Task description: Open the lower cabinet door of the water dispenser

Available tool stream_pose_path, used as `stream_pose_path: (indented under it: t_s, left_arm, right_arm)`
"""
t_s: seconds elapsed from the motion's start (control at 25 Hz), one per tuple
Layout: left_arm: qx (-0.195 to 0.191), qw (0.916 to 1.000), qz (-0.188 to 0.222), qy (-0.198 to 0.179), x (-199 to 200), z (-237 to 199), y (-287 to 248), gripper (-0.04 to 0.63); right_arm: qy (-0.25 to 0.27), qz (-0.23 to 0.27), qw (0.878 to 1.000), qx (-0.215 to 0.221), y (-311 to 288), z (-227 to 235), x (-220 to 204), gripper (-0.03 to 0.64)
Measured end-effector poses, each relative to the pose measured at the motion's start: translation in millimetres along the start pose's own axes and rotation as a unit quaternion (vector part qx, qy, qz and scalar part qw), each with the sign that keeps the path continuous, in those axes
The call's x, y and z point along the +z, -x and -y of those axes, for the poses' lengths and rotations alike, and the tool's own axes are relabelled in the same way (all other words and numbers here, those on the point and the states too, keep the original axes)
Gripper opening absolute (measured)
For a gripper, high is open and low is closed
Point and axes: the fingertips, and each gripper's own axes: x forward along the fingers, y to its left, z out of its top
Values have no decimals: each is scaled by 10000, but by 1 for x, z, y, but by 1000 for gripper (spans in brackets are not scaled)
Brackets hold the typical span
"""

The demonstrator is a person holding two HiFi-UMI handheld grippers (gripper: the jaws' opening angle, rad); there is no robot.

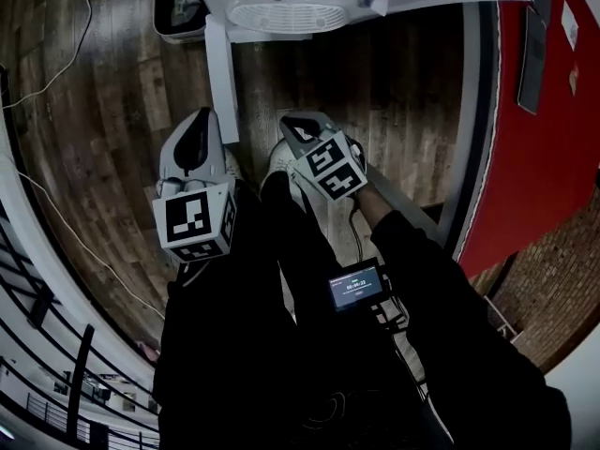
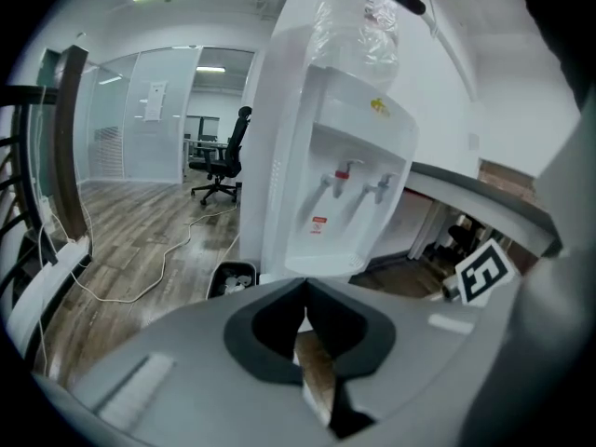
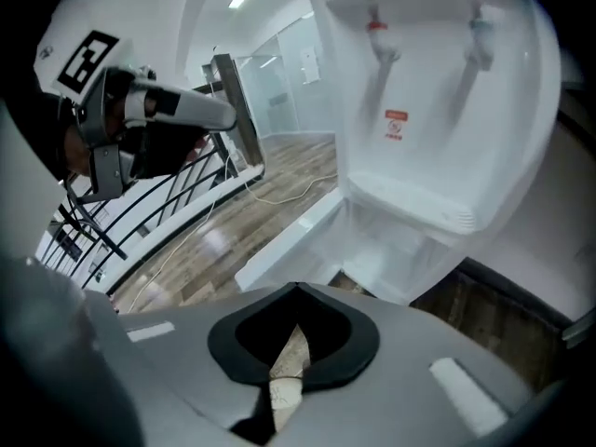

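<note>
Fingers (image 3: 242, 338) together on right gripper (image 3: 296, 289), left gripper (image 2: 305, 285), both empty

The left claw (image 2: 304, 287), jaws together, faces a white water dispenser (image 2: 345, 184). An office chair (image 2: 223, 161) stands beyond it.

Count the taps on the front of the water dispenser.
2. On the water dispenser, seen in the right gripper view, a red-capped tap hangs at the left of the front recess and a pale tap at its right. No others show.
</note>
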Motion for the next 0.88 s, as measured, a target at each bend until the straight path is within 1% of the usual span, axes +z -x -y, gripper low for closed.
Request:
stream_pose_path:
  t_s: [0.16,0.32,0.52,0.6,0.68,0.88]
  left_arm:
    - [-97,9999,120,-72,23,6,17,7]
    - [-133,9993,293,-165,50,13,43,6]
    - [-29,9969,631,-465,95,13,70,6]
    - [-14,9956,769,-528,113,16,83,6]
    - [-78,9941,931,-544,133,20,99,6]
    - [-331,9852,1445,-864,193,39,135,6]
  right_arm:
    - [-311,400,9983,-304,43,25,24,-2]
    - [-672,839,9918,-686,94,41,49,-2]
    - [-765,1421,9824,-936,155,41,88,-2]
    - [-841,1664,9768,-1054,183,39,101,-2]
    - [-951,1934,9690,-1210,213,39,113,-2]
    - [-1040,2553,9438,-1825,289,45,147,-2]
